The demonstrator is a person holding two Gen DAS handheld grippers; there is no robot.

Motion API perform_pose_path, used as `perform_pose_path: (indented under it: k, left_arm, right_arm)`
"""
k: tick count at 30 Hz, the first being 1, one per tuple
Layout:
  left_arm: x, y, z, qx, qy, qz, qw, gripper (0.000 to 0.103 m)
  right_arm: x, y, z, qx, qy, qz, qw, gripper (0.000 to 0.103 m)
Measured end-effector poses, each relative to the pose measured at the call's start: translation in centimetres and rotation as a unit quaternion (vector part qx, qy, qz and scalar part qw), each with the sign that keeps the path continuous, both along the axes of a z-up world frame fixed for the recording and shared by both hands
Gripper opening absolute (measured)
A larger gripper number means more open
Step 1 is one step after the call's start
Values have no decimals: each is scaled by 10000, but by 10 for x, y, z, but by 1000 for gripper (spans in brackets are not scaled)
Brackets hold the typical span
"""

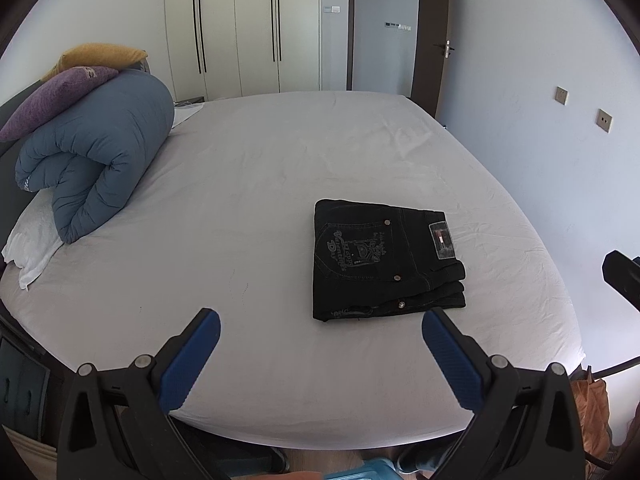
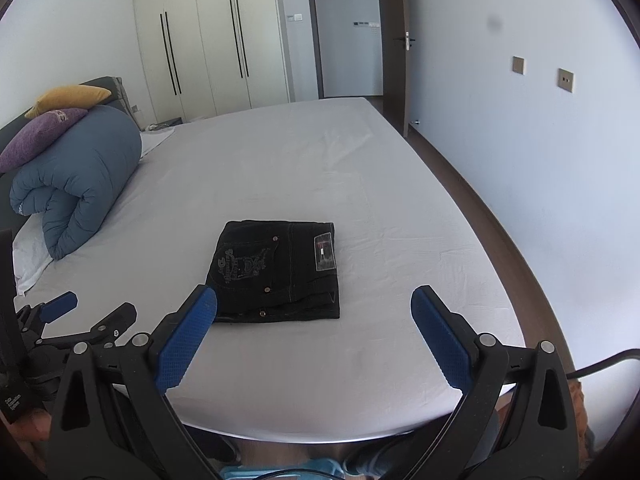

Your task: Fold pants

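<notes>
Both tongs are spread wide and grasp nothing. Left tongs (image 1: 320, 322) fill the bottom of the left wrist view, blue pads apart above the near edge of the bed (image 1: 248, 184). Right tongs (image 2: 314, 300) sit at the bottom of the right wrist view in the same released pose, and the left tongs also show at the lower left of that frame.

Black pants (image 1: 384, 262) lie folded into a compact rectangle on the grey sheet, right of centre in the left wrist view and near the middle in the right wrist view (image 2: 278, 272). A back pocket with pale embroidery and a waistband patch face up. Neither pair of tongs touches the pants; in the right wrist view one blue pad overlaps the fold's lower left corner in the frame.

At the upper left, a rolled blue duvet (image 1: 96, 152) carries a purple pillow (image 1: 56, 96) and a yellow pillow (image 1: 100, 54). White wardrobe doors (image 1: 240, 28) stand behind the bed.
</notes>
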State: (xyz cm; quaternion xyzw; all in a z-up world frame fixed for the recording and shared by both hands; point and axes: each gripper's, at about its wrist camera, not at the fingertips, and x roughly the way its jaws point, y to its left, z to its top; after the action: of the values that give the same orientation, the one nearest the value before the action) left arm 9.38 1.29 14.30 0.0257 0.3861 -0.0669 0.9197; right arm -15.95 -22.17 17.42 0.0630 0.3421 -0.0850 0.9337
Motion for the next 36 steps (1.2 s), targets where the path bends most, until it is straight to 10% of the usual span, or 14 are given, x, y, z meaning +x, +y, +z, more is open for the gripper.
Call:
perform_pose_path:
  k: [36]
  left_arm:
    - [4, 0, -7, 33, 93, 19, 9999, 103]
  right_arm:
    - [19, 2, -33, 98, 294, 78, 9995, 99]
